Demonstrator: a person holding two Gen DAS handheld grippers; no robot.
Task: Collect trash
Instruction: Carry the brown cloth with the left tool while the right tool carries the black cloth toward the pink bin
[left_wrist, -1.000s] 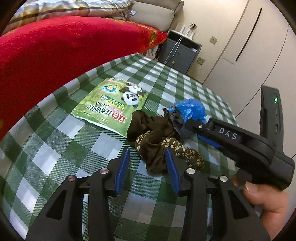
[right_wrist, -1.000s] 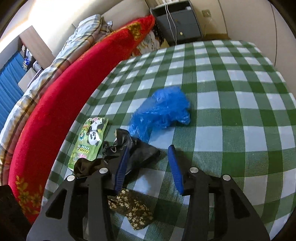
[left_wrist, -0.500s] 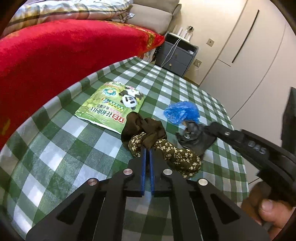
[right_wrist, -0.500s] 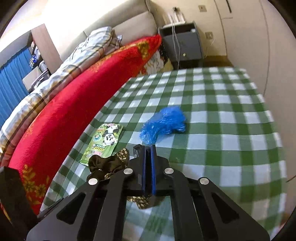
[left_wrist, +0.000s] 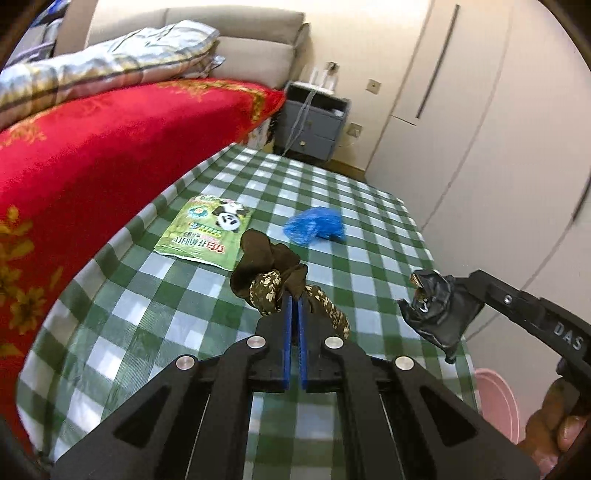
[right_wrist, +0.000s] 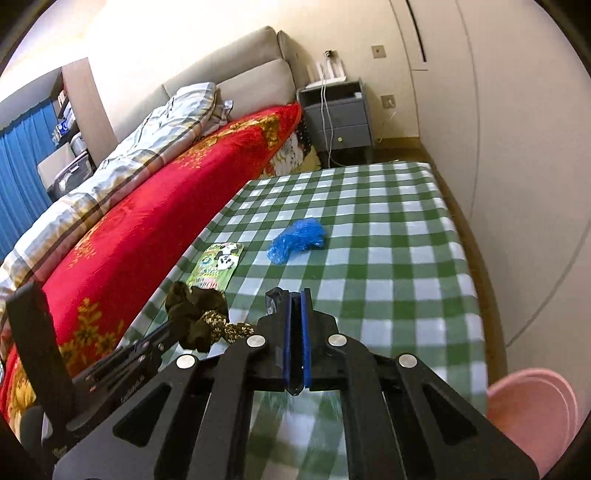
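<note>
Packet left of bag

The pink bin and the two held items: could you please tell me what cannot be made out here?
- Pink bin: cut off by the frame edge in both wrist views; contents unseen.
- Black bag: in the right wrist view, the right hand-held gripper hides most of it.
- Brown floral cloth: the left hand-held gripper hides its lower part.

Bedroom, warm light. Bed under red flowered blanket, plaid quilt piled on it, beige padded headboard behind. Grey nightstand just beyond bed's head, cables hanging down its front. Cream wardrobe doors opposite bed. Blue curtain on bed's far side. Green-checked tablecloth alongside bed.
</note>
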